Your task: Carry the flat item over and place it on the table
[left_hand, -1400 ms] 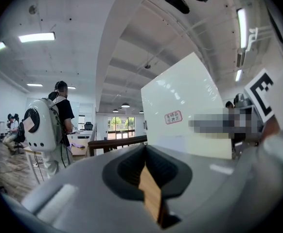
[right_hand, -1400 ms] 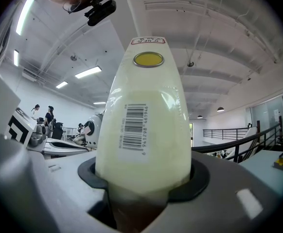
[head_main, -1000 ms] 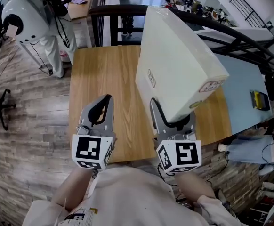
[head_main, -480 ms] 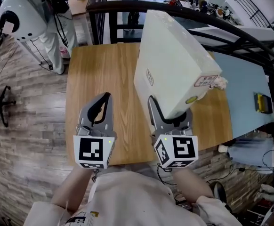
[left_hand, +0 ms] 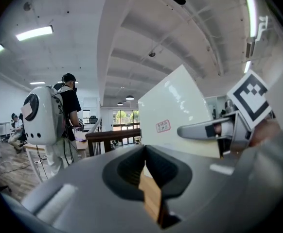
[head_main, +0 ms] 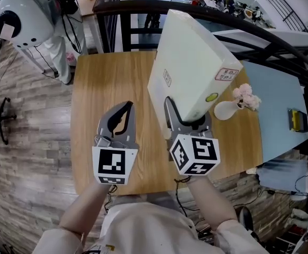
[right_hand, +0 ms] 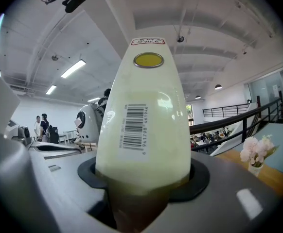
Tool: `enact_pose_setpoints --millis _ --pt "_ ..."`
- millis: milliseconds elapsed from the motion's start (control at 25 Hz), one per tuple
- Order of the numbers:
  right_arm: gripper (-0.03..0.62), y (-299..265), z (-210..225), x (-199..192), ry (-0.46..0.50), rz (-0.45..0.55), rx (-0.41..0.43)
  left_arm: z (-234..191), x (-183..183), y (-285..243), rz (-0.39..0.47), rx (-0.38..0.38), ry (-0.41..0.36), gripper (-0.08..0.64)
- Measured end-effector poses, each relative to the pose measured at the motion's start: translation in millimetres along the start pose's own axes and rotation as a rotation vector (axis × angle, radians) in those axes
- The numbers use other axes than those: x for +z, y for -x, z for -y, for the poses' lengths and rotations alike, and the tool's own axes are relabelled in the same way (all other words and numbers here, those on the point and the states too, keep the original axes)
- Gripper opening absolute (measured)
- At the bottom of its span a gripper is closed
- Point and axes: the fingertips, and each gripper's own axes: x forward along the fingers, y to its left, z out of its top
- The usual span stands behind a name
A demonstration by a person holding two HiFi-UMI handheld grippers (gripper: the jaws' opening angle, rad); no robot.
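The flat item is a wide, flat cream box [head_main: 193, 62] with a small red-edged label and a yellow dot on its near edge. It stands tilted on edge above the wooden table [head_main: 103, 83]. My right gripper [head_main: 187, 121] is shut on the box's near lower edge. In the right gripper view the box [right_hand: 144, 120] rises from between the jaws of the right gripper [right_hand: 142, 178], its barcode facing me. My left gripper [head_main: 123, 112] hovers over the table left of the box, shut and holding nothing. In the left gripper view the left gripper [left_hand: 144, 166] has the box [left_hand: 173, 110] to its right.
A white vase with pink flowers [head_main: 234, 105] stands on the table just right of the box. A dark railing [head_main: 143, 5] runs behind the table. A white robot [head_main: 24, 15] and a person stand at far left. A light blue table [head_main: 281, 94] lies to the right.
Both grippers have shifted slightly right and forward over the table. The box has swung a little left and down, uncovering the vase with flowers behind its right corner.
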Motion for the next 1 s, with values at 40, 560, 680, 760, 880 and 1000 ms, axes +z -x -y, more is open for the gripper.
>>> enact_pose_setpoints --millis 40,560,680,760,880,1000 --pt "0.304 -11 2 -4 -0.018 -0.011 0.002 -2 -4 -8 -0.007 -0.003 0.003 0.002" --pt "0.304 -123 28 -93 -0.216 -0.200 0.008 -31 -69 -102 -0.153 -0.019 0.044 0.002" --pt "0.305 -135 39 -112 -0.281 -0.226 -0.014 -30 -83 -117 -0.183 -0.025 0.057 0.002" --pt "0.305 -143 44 -124 -0.322 -0.242 -0.022 -31 -93 -124 -0.201 -0.027 0.069 0.002" --pt "0.307 -155 49 -142 -0.369 -0.255 -0.010 -31 -112 -130 -0.240 -0.026 0.085 0.002" --pt "0.308 -162 57 -150 -0.435 -0.239 0.011 -27 -127 -137 -0.274 -0.029 0.093 0.002"
